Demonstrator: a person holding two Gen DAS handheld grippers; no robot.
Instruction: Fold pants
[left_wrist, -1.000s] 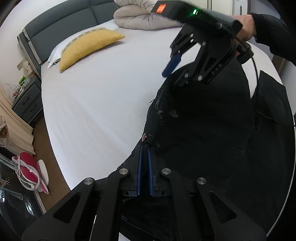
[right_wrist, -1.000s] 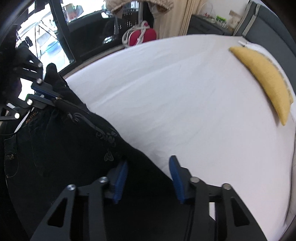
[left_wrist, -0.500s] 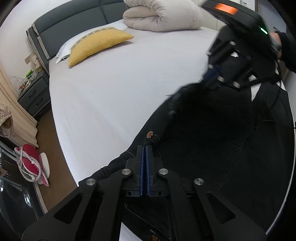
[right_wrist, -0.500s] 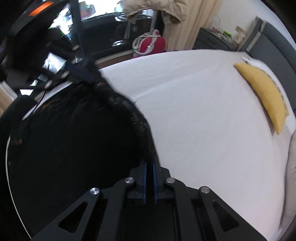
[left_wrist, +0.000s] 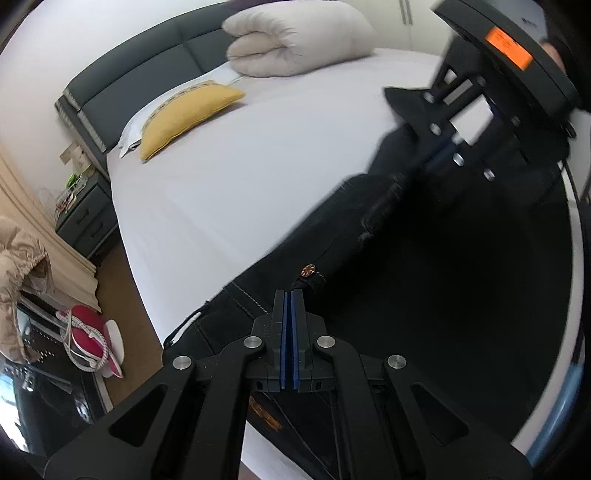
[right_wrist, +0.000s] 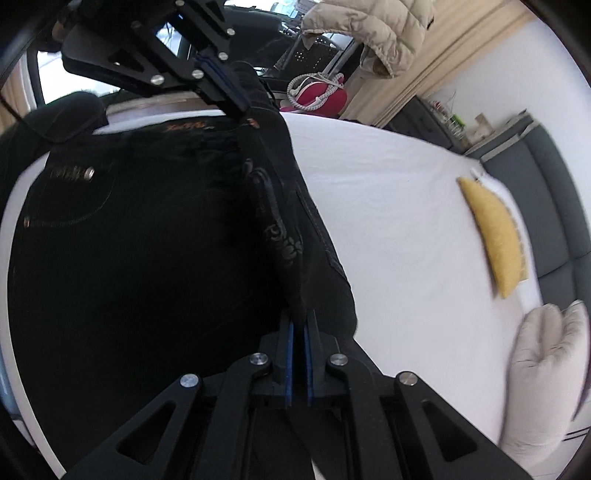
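Black pants (left_wrist: 443, 280) lie on a white bed (left_wrist: 229, 177), their near edge lifted between both grippers. My left gripper (left_wrist: 288, 295) is shut on the pants' waistband by a copper rivet (left_wrist: 307, 270). It also shows in the right wrist view (right_wrist: 236, 105). My right gripper (right_wrist: 298, 325) is shut on the pants' side seam (right_wrist: 280, 236) further down the leg, and it shows in the left wrist view (left_wrist: 439, 155). The held edge is raised and stretched above the rest of the pants (right_wrist: 129, 251).
A yellow pillow (left_wrist: 184, 118) and a rolled cream duvet (left_wrist: 295, 37) lie near the grey headboard (left_wrist: 140, 81). A grey nightstand (left_wrist: 85, 218) stands beside the bed. A red stool (left_wrist: 88, 343) stands on the floor beyond the bed's edge (left_wrist: 147, 302).
My right gripper has gone from open to shut on the pants' side seam. Both grippers have lifted the held edge up off the bed.
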